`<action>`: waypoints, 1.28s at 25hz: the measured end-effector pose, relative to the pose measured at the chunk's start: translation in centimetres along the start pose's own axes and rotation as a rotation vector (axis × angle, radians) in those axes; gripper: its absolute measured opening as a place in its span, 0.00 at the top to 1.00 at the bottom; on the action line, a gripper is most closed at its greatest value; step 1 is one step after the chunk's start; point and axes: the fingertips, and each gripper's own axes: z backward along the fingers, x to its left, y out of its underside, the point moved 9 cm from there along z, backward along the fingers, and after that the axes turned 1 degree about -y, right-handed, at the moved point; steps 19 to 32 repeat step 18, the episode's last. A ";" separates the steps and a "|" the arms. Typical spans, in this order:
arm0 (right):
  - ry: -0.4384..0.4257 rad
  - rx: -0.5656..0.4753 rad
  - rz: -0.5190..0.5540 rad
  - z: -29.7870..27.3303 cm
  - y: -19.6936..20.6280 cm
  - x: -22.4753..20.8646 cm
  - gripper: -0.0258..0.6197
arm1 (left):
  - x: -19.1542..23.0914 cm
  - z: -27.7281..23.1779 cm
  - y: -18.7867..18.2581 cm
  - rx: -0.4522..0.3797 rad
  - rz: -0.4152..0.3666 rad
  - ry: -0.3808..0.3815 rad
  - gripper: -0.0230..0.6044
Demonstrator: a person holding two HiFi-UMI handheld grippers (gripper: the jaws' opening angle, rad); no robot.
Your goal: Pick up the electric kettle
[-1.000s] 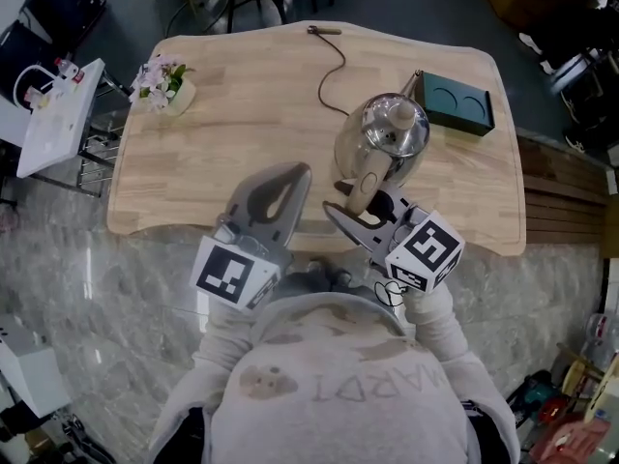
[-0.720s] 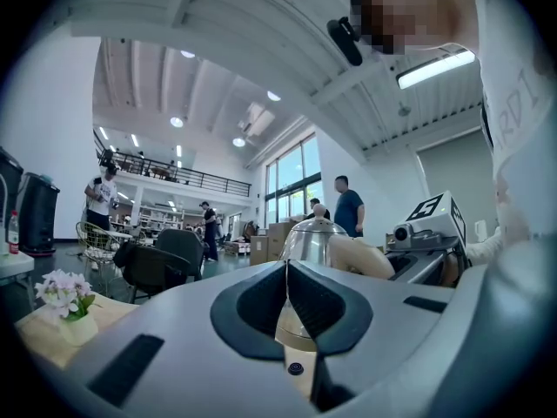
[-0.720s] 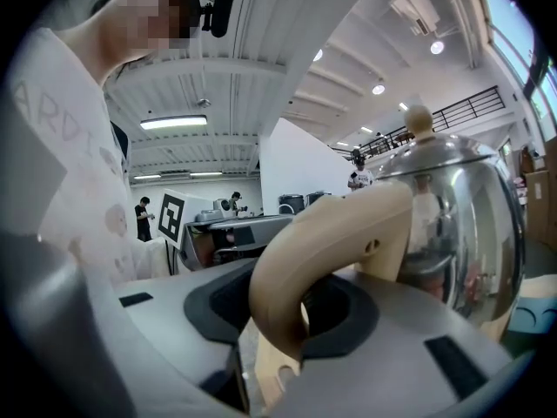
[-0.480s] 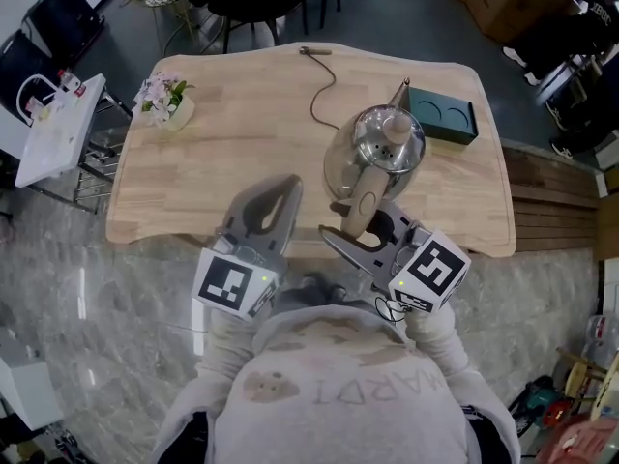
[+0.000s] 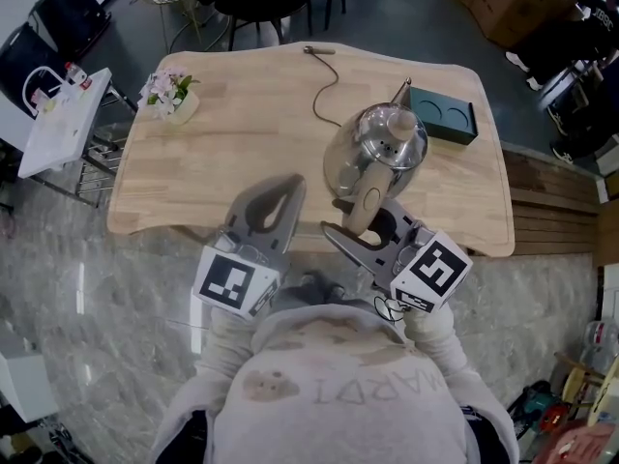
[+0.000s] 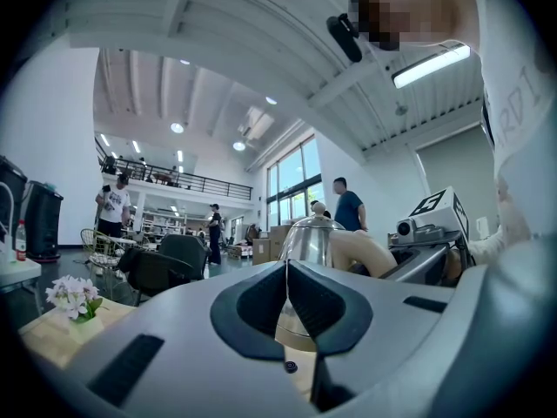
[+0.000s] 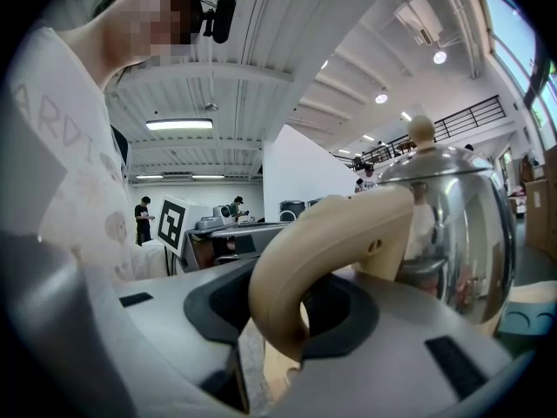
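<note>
Upright electric kettle (image 5: 379, 148) over near-right part of table (image 5: 242, 133); spout (image 5: 404, 90) aims at table's far edge, cream handle (image 5: 363, 201) toward you. Your right gripper (image 5: 363, 218) roughly level, jaws clamped either side of handle, kettle body just beyond. Your left gripper (image 5: 290, 184) level over table's near edge, jaws together, empty.

The electric kettle (image 5: 379, 148) is right of the counter's (image 5: 242, 133) middle, its handle (image 5: 362, 199) toward the near edge, between the right gripper's (image 5: 364, 218) fingers (image 5: 340, 240). A box (image 5: 442, 114) lies just behind-right. A cord (image 5: 326, 83) runs to the far edge. A flower pot (image 5: 172, 95) sits far-left. The left gripper (image 5: 290, 184) is left of the kettle.
</note>
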 end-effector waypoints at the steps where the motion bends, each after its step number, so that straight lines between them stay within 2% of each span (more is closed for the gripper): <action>1: 0.002 -0.002 0.001 0.0 0.0 0.0 0.75 | 0.0 0.0 0.0 0.000 -0.002 0.000 0.94; 8: 0.005 -0.013 0.010 0.0 0.1 -0.1 0.75 | 0.0 0.2 -0.1 0.003 -0.039 -0.010 0.94; 32: 0.001 -0.033 0.033 1.4 -0.5 -0.7 0.75 | -1.3 -0.8 -0.4 0.006 -0.036 -0.010 0.94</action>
